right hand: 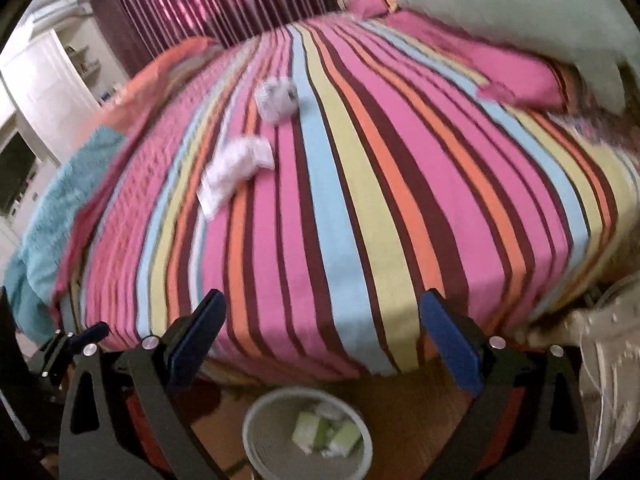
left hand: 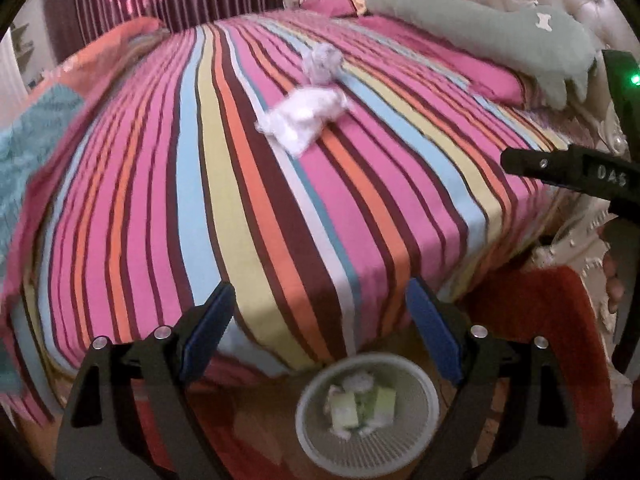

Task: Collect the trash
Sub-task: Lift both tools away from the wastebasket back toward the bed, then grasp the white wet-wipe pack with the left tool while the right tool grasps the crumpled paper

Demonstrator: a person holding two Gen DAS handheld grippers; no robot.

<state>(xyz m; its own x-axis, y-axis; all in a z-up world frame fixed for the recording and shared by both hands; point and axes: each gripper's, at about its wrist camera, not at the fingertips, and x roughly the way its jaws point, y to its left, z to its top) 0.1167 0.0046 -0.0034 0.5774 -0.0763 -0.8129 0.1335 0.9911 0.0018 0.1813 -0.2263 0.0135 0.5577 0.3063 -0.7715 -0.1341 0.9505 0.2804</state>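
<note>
Your left gripper (left hand: 320, 328) stands wide with nothing between its jaws, and your right gripper (right hand: 324, 336) is equally wide and empty; both hang above the wastebasket (left hand: 316, 452) on the floor at the foot of the bed (left hand: 248, 216). Farther up the bed from the wastebasket lies a crumpled white tissue (left hand: 306, 116), its long axis slanting across the stripes, with a greyish wad (left hand: 322, 60) just beyond it. Judging by the views, the tissue lies nearer your left gripper's line.
</note>
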